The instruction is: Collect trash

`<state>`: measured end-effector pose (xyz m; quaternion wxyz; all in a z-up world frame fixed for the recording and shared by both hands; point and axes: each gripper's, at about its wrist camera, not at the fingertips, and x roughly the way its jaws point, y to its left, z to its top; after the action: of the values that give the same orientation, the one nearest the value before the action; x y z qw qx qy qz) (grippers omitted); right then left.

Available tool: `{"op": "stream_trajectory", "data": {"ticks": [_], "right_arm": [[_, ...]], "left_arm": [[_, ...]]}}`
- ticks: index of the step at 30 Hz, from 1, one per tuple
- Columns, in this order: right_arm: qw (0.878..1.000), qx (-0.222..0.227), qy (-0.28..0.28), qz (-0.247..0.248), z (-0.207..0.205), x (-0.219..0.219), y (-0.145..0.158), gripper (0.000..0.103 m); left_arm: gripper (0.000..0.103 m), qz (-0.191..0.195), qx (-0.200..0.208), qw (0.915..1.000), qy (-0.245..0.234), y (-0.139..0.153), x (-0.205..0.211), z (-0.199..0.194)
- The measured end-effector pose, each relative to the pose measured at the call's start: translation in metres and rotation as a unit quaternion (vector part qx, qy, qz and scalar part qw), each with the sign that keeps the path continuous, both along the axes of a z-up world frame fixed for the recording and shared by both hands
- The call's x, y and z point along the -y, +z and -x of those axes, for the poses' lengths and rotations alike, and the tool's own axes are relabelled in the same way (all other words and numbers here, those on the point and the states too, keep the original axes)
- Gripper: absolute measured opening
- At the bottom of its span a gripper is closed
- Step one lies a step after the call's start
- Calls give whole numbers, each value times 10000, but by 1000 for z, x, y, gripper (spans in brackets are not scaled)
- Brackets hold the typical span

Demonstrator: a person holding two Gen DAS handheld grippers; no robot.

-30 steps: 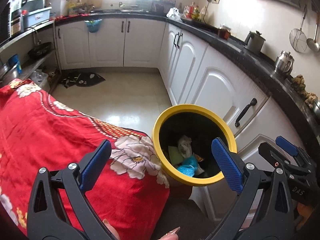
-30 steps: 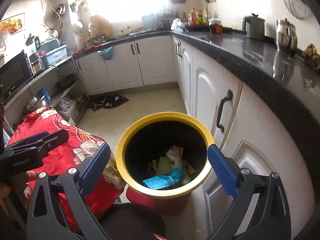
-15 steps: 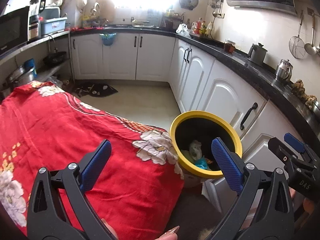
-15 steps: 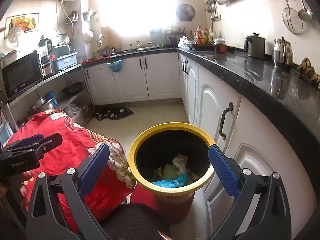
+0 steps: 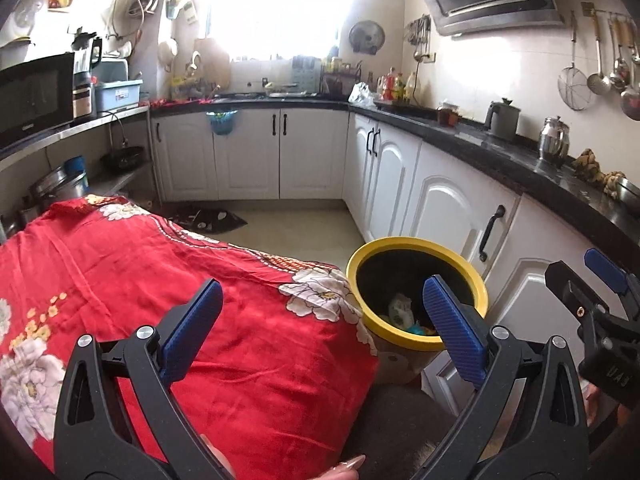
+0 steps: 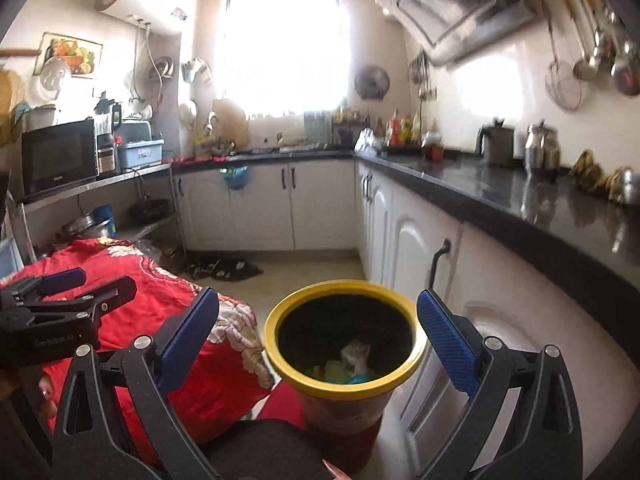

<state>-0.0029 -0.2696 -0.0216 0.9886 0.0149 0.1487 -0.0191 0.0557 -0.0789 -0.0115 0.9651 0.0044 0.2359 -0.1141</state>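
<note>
Right wrist view: yellow-rimmed trash bin (image 6: 341, 382) sits on the floor dead ahead, below and between the right hand-held gripper (image 6: 318, 332) fingers, jaws wide, empty. Left hand-held gripper (image 5: 322, 318), also wide and empty, hangs over the red floral cloth (image 5: 160, 280); bin lies to its right, so right is nearer. Trash (image 6: 354, 356) is in the bin.

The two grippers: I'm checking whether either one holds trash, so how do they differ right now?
The right gripper is aimed over the yellow-rimmed bin; the left gripper points mostly over the red floral cloth, with the bin on its right. Both are open and empty, with blue pads.
</note>
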Motion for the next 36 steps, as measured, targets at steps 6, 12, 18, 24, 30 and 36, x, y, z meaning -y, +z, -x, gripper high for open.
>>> {"op": "stream_trajectory", "data": {"ticks": [6, 12, 18, 24, 30, 36], "right_arm": [[9994, 303, -158, 68, 17, -2, -7, 97], [9995, 279, -164, -38, 17, 0, -9, 97], [9995, 272, -140, -11, 17, 1, -11, 97], [9995, 264, -154, -19, 17, 2, -12, 97], [9996, 246, -164, -20, 16, 1, -15, 97], [9996, 242, -161, -20, 15, 0, -15, 97]], "left_arm": [[92, 84, 168, 9998, -35, -5, 0, 15], [92, 142, 243, 9996, -18, -3, -2, 18], [92, 159, 269, 9995, -20, -2, -2, 18], [92, 148, 280, 9995, -11, -2, -2, 19], [92, 160, 278, 9995, 7, -2, -3, 19], [92, 169, 277, 9995, 50, 1, -2, 19]]}}
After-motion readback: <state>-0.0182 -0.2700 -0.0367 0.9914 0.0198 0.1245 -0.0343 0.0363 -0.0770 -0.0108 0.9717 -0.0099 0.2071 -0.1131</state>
